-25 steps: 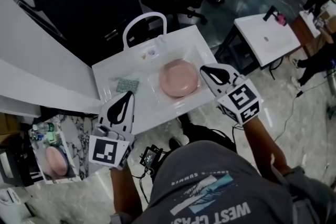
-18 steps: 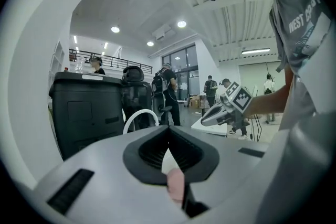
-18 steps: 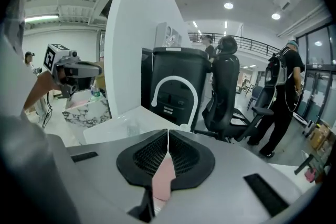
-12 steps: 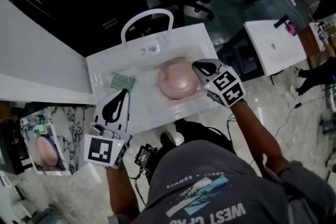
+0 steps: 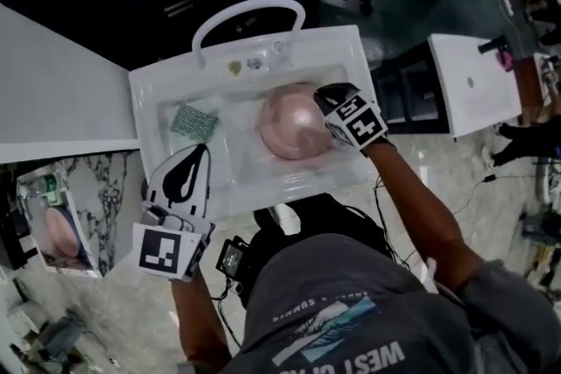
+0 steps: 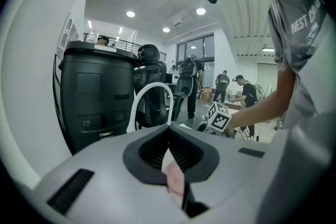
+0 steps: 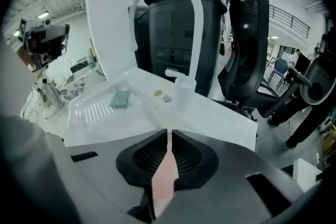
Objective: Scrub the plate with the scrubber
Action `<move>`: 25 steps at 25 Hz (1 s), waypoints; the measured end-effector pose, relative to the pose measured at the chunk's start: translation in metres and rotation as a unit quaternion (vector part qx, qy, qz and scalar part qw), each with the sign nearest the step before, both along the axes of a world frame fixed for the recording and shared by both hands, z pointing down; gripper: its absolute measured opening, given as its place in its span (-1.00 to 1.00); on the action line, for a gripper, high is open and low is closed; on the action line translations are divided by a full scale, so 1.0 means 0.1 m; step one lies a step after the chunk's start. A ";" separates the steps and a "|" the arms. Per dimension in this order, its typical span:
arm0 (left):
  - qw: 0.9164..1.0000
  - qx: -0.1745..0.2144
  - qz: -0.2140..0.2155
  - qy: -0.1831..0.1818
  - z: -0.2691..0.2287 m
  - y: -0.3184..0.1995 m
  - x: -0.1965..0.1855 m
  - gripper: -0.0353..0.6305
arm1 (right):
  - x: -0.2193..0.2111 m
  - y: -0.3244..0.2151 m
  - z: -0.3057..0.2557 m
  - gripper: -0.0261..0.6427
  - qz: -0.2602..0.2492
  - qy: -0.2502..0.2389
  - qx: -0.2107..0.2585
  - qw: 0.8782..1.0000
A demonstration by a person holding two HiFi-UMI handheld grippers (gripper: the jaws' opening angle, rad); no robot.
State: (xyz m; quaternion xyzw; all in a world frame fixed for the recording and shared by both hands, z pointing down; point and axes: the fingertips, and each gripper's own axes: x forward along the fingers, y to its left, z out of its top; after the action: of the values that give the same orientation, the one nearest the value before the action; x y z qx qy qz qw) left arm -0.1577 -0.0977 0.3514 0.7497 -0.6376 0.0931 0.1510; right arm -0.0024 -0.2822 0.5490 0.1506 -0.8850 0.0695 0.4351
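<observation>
Left gripper (image 5: 200,158): nearest the person, just outside the near left rim of the sink (image 5: 145,101). Its jaws are pressed together and hold nothing.
Risk, left gripper: with the jaws together, its tips would likely shove the scrubber along instead of picking it up. They need to part first.
Right gripper (image 5: 323,94): over the plate's right rim, jaws together, apparently empty.
Risk, right gripper: pressing down on the rim could tilt the plate or send it sliding on the smooth sink floor.
Plate (image 5: 289,125): pink and round, lying in the right half of the sink.
Scrubber (image 5: 193,123): a thin green pad lying flat in the left half of the sink, left of the plate and apart from it, untouched.
Risk, scrubber: it is flat and low, so the jaws may scrape over it without catching an edge.
Hidden, near: the right gripper covers the plate's right rim, so I cannot tell whether it touches. A pink sliver shows in the slit of each gripper's jaws, probably the plate seen beyond them.
Hidden, far: the small bits by the faucet (image 5: 248,11) are too small to name.
</observation>
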 end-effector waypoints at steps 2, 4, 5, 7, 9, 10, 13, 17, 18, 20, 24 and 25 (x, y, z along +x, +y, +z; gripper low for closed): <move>1.000 -0.008 -0.007 0.006 0.08 -0.03 -0.02 -0.88 | 0.01 -0.11 0.24 -0.83 0.000 0.023 -0.007 1.000; 1.000 -0.014 -0.015 0.009 0.17 -0.07 -0.04 -0.88 | 0.00 -0.21 0.48 -0.82 -0.001 0.045 -0.014 0.999; 1.000 -0.017 -0.018 0.012 0.22 -0.08 -0.06 -0.88 | -0.01 -0.24 0.60 -0.82 -0.001 0.056 -0.018 0.998; 0.999 -0.026 -0.026 0.017 0.32 -0.11 -0.09 -0.88 | -0.03 -0.30 0.84 -0.75 -0.001 0.074 -0.030 0.997; 0.999 -0.033 -0.033 0.023 0.41 -0.14 -0.12 -0.88 | -0.08 -0.34 1.06 -0.67 -0.004 0.084 -0.039 0.996; 0.998 -0.036 -0.037 0.025 0.45 -0.15 -0.14 -0.88 | -0.08 -0.37 1.17 -0.66 -0.004 0.091 -0.042 0.995; 0.997 -0.047 -0.049 0.034 0.56 -0.16 -0.18 -0.88 | -0.04 -0.44 1.47 -0.64 -0.002 0.117 -0.049 0.992; 0.996 -0.059 -0.061 0.041 0.73 -0.18 -0.23 -0.88 | -0.07 -0.59 1.74 -0.60 -0.002 0.128 -0.047 0.991; 0.995 -0.062 -0.064 0.042 0.77 -0.17 -0.24 -0.88 | -0.08 -0.61 1.80 -0.59 -0.004 0.131 -0.050 0.990; 0.994 -0.068 -0.069 0.044 0.84 -0.17 -0.24 -0.88 | -0.09 -0.60 1.94 -0.59 -0.007 0.137 -0.062 0.989; 0.993 -0.074 -0.076 0.049 0.94 -0.18 -0.24 -0.88 | -0.12 -0.59 2.12 -0.59 -0.013 0.148 -0.076 0.986; 0.993 -0.076 -0.078 0.051 0.95 -0.19 -0.24 -0.88 | -0.12 -0.59 2.16 -0.59 -0.014 0.153 -0.076 0.985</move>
State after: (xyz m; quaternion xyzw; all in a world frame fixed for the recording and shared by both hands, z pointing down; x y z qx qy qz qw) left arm -0.1822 -0.1164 0.4467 0.6879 -0.6765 0.0908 0.2468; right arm -0.0142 -0.3414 0.7651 0.1134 -0.8019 0.1070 0.5767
